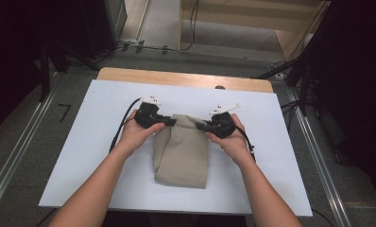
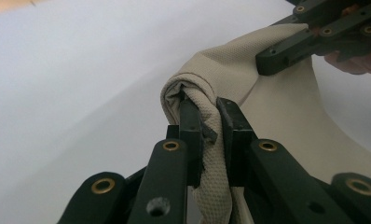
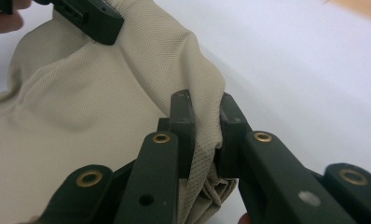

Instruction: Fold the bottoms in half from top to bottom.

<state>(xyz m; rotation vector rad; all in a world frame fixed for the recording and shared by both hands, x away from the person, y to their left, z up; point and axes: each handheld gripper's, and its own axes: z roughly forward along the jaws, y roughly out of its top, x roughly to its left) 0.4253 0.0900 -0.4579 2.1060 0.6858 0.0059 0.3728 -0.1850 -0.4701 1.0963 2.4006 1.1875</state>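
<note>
**Beige cloth gripped at both far corners**

White rectangular tabletop (image 1: 106, 142) with a strip of bare wood along its far edge, set on a grey floor with metal rails at either side; dark equipment and cables beyond.

At the tabletop's middle, a folded beige woven cloth (image 1: 182, 153), lying flat over its near part, bunched and lifted at the far edge.

Left black two-jaw tool (image 1: 169, 121) at the cloth's far left corner, held in the person's left hand (image 1: 136, 132). Jaws closed tight on a gathered fold of fabric (clear in the left gripper view, with the weave pinched between the two pads) (image 2: 210, 130).

Right black two-jaw tool (image 1: 201, 126) at the far right corner, held in the right hand (image 1: 231, 139). Jaws likewise clamped on a bunched fold (image 3: 204, 133), fabric squeezed between them and hanging below.

Both forearms entering from the near edge, the tools pointing inward toward each other across the cloth's raised far edge. White tabs standing up from the top of each tool.
</note>
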